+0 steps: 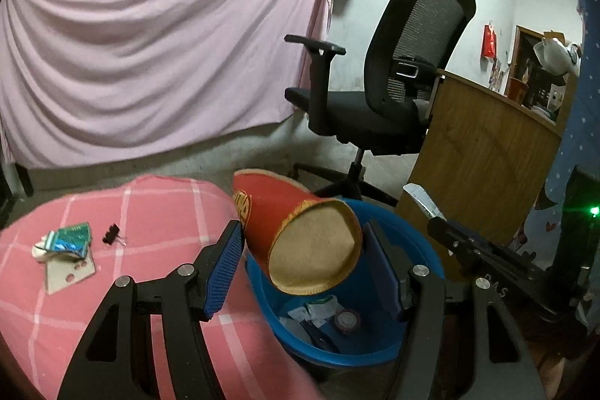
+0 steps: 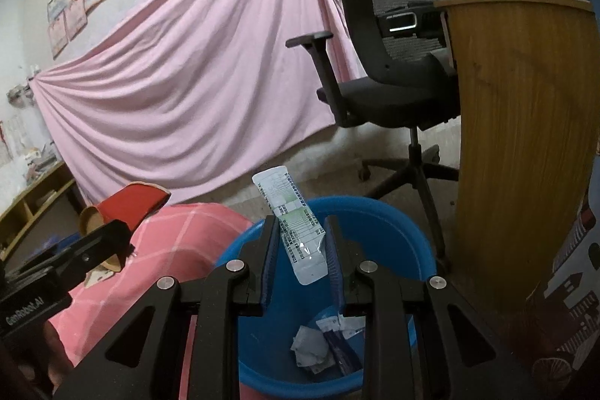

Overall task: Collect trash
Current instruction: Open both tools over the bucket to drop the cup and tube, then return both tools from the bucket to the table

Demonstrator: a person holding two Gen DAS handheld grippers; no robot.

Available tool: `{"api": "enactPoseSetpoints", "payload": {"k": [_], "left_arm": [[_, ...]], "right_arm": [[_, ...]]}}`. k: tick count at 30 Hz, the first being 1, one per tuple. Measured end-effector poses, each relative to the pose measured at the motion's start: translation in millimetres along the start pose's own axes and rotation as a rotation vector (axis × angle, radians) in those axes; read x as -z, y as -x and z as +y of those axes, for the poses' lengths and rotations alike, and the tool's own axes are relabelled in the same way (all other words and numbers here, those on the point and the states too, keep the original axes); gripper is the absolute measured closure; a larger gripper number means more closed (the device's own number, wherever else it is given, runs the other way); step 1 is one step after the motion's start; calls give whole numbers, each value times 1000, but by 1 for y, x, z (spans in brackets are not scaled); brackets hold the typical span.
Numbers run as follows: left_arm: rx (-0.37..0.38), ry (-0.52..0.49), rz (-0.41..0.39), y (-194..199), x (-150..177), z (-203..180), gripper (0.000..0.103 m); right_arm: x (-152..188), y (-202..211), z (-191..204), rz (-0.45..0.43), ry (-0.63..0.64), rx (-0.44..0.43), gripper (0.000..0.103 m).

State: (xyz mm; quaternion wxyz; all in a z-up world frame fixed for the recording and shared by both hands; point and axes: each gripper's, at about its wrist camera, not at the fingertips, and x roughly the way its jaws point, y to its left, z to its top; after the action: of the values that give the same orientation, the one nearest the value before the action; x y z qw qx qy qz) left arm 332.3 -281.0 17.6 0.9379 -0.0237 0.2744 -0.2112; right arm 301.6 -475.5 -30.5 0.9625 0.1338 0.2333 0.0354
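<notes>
Two grippers hang over one blue bin [image 2: 412, 227], which stands against the near edge of a counter [image 1: 157, 212] under a pink checked cloth. The left gripper [image 1: 303, 261] is clamped on one red paper cup [image 1: 296, 235], tilted with its tan base toward the camera. The right gripper [image 2: 302, 250] pinches one white printed sachet [image 2: 296, 227] above the bin's mouth. On the counter's left part lie one crumpled green-blue wrapper [image 1: 69, 238], one card [image 1: 67, 274] and one black binder clip [image 1: 111, 234]. Several scraps lie in the bin.
</notes>
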Motion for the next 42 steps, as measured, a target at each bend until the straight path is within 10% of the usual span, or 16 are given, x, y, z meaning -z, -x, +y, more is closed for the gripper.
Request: {"api": "enactPoseSetpoints", "payload": {"k": [25, 33, 42], "left_arm": [[-10, 50, 28, 1, 2, 14, 34], [-44, 62, -62, 16, 4, 24, 2], [-114, 112, -168, 41, 3, 56, 2]], "right_arm": [[-1, -9, -10, 25, -6, 17, 67], [-5, -8, -6, -5, -3, 18, 53], [-12, -1, 5, -75, 1, 1, 19]]}}
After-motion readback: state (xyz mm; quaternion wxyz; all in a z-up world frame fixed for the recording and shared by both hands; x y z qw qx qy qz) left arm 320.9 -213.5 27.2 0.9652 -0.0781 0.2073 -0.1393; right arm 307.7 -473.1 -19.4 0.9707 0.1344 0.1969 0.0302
